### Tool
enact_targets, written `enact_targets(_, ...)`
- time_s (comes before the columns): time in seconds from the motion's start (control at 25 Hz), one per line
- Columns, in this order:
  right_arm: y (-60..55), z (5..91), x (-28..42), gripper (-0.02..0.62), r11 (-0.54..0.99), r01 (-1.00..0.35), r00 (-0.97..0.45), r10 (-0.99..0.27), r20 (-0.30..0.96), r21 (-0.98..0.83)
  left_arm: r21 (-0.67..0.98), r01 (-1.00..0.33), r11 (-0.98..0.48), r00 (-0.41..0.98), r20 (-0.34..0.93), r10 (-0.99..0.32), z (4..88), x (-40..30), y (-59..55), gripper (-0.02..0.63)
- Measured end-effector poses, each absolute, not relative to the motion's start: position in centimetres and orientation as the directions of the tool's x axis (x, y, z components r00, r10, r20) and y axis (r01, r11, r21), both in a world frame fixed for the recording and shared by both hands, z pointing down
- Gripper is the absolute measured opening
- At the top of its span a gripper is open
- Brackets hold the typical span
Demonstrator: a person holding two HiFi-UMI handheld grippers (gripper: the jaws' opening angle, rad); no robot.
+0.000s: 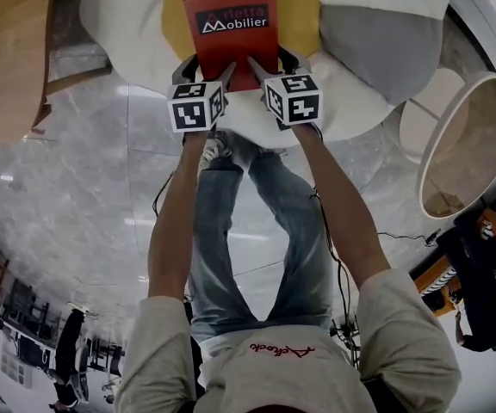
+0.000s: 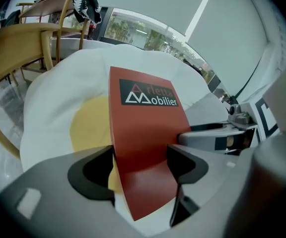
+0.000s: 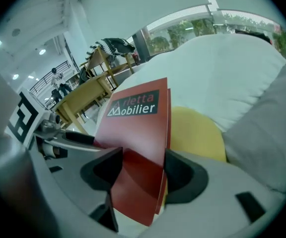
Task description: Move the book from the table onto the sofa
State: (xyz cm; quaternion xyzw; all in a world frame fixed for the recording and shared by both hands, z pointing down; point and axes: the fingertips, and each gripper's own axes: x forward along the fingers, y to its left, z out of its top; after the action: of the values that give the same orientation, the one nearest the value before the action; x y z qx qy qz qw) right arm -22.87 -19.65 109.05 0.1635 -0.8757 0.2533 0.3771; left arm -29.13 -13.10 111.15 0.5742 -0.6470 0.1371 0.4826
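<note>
Head view: the red book is over the yellow cushion on the white sofa, well away from the wooden table. The left gripper and the right gripper each hold its near edge. I can't tell whether its far edge touches the cushion. The step in hand looks like the set-down. It would go best by lowering both sides evenly until the cover lies flat, and only then letting go.

Left gripper view: the jaws are clamped on the book's lower left corner, and the cover tilts up and away over the yellow cushion. There is soft white sofa all around, with no hard edge near.

Right gripper view: the jaws pinch the lower right corner. A grey cushion sits just to the right — keep the book off it. Above and to the left there is free room for drawing back.
</note>
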Motion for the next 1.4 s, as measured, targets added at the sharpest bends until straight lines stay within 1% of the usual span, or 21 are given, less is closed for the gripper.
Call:
enact_targets(0.4, -22.2, 114.3, -24.3, 0.272, 0.798, -0.501, -0.664, -0.106, 0.740, -0.335, 0.473, -0.815, 0.334, 0.162, 0.741, -0.652, 116.4, -30.4, -15.5, 0.342)
enact_targets(0.56, -22.0, 114.9, -25.1, 0.271, 0.802, -0.501, -0.676, -0.128, 0.725, -0.326, 0.486, -0.812, 0.322, 0.172, 0.728, -0.664, 117.1, -31.2, -15.4, 0.342)
enact_targets(0.64, -21.8, 114.7, -25.3, 0.272, 0.812, -0.494, -0.671, -0.129, 0.730, -0.311, 0.467, -0.826, 0.315, 0.170, 0.739, -0.651, 116.9, -31.6, -15.1, 0.342)
enact_targets(0.76, -21.9, 112.9, -25.2, 0.272, 0.826, -0.493, -0.666, -0.156, 0.729, -0.273, 0.417, -0.857, 0.303, 0.143, 0.757, -0.638, 115.3, -32.5, -14.5, 0.342)
enact_targets(0.96, -20.9, 107.3, -23.5, 0.270, 0.847, -0.473, -0.685, -0.180, 0.706, -0.242, 0.408, -0.859, 0.308, 0.110, 0.736, -0.668, 109.5, -32.6, -13.2, 0.341)
enact_targets(1.0, -20.6, 105.7, -23.4, 0.262, 0.849, -0.472, -0.690, -0.188, 0.699, -0.237, 0.405, -0.864, 0.298, 0.110, 0.731, -0.674, 107.9, -32.4, -12.9, 0.341)
enact_targets(1.04, -20.3, 104.0, -23.4, 0.224, 0.850, -0.474, -0.693, -0.199, 0.693, -0.230, 0.402, -0.868, 0.290, 0.108, 0.726, -0.680, 106.3, -32.4, -12.5, 0.334)
enact_targets(1.08, -19.9, 102.3, -23.3, 0.155, 0.851, -0.475, -0.696, -0.208, 0.687, -0.223, 0.397, -0.872, 0.285, 0.104, 0.720, -0.686, 104.7, -32.4, -12.1, 0.314)
enact_targets(1.12, -19.6, 100.6, -23.3, 0.117, 0.853, -0.474, -0.699, -0.214, 0.682, -0.218, 0.391, -0.876, 0.282, 0.095, 0.714, -0.694, 102.9, -32.3, -11.8, 0.283)
enact_targets(1.2, -18.9, 97.1, -23.3, 0.049, 0.859, -0.463, -0.712, -0.215, 0.669, -0.216, 0.375, -0.883, 0.280, 0.069, 0.696, -0.715, 99.1, -32.3, -11.2, 0.172)
enact_targets(1.32, -18.1, 91.7, -23.6, 0.017, 0.869, -0.439, -0.738, -0.204, 0.643, -0.227, 0.359, -0.891, 0.277, 0.038, 0.667, -0.744, 93.6, -32.1, -10.8, 0.030)
enact_targets(1.36, -17.8, 90.0, -23.7, 0.012, 0.872, -0.431, -0.747, -0.201, 0.634, -0.232, 0.359, -0.892, 0.274, 0.034, 0.658, -0.752, 91.9, -32.0, -10.7, 0.009)
enact_targets(1.4, -17.5, 88.2, -23.8, 0.011, 0.875, -0.424, -0.755, -0.199, 0.625, -0.234, 0.359, -0.893, 0.271, 0.031, 0.651, -0.758, 90.3, -31.9, -10.5, 0.009)
